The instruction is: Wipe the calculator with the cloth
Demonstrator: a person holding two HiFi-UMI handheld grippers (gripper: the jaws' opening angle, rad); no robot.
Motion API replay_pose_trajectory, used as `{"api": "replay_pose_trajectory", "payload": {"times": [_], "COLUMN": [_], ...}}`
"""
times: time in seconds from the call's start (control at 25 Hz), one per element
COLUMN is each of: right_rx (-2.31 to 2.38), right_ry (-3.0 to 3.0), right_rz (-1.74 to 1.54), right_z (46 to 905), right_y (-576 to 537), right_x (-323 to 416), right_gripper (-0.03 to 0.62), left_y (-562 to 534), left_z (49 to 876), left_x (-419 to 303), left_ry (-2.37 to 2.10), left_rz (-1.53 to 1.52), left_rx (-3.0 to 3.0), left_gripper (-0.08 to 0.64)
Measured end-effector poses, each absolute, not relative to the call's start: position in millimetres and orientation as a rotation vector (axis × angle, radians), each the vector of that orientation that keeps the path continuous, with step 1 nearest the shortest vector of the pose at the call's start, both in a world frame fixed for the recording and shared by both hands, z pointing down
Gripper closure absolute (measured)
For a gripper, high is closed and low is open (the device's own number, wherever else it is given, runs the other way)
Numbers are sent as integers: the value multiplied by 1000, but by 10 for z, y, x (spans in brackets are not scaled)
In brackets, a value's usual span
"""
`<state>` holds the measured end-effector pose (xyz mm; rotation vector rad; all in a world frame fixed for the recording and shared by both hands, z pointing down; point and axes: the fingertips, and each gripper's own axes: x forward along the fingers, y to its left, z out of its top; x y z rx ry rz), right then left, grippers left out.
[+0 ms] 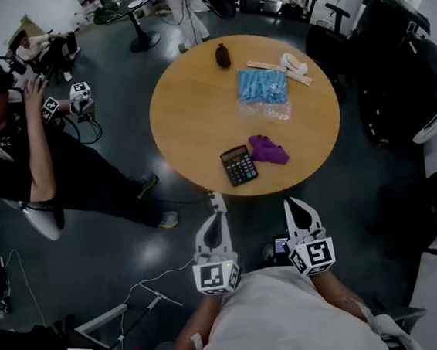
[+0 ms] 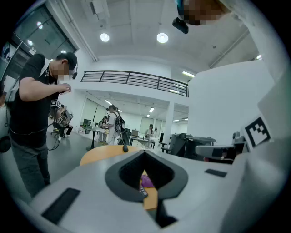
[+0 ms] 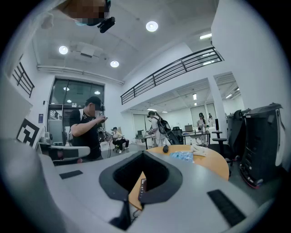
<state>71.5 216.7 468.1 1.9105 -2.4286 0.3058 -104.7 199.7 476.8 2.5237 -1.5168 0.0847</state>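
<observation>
1. Nearest the head camera is the wearer's white shirt, at the bottom edge of the view, with both forearms reaching forward from it.
2. Left gripper: the jaws are closed together with nothing between them. It is held over the floor, just short of the near edge of the round wooden table and not touching it.
3. Right gripper: the jaws are likewise closed and empty. It is level with the left gripper, just off the same near edge.
4. Each gripper carries a marker cube at its rear, close to the wearer's body.
5. Calculator: it lies flat on the table, keys up, close to the near edge and between the lines of the two grippers.
6. Cloth: purple and crumpled, it sits just right of the calculator at its far right corner. Contact between the two cannot be confirmed.
7. Blue packet: it lies on the far half of the table, well apart from the calculator.
8. Dark object: it stands near the far edge.
9. Pale items: they lie at the far right edge, beside the blue packet.
10. A second person is left of the table, well apart from it, with grippers in hand.
</observation>
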Motion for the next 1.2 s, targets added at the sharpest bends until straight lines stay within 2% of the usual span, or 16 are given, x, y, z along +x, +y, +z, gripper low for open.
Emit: {"api": "replay_pose_trajectory", "payload": {"times": [0.44, 1.2], "right_rx": [1936, 1798], "right_ry": [-2423, -2554], "right_rz": [331, 402], "right_z": [4713, 4762], "right_y": [2179, 1995], "right_x": [671, 1053], "right_gripper": [577, 577], "left_y": [2038, 1755], "left_z": [4810, 5146], "left_x": [-1090, -791], "left_ry": [-1491, -1443], "left_rz": [72, 188], "left_rx": [2517, 2453], "left_gripper": [553, 553]}}
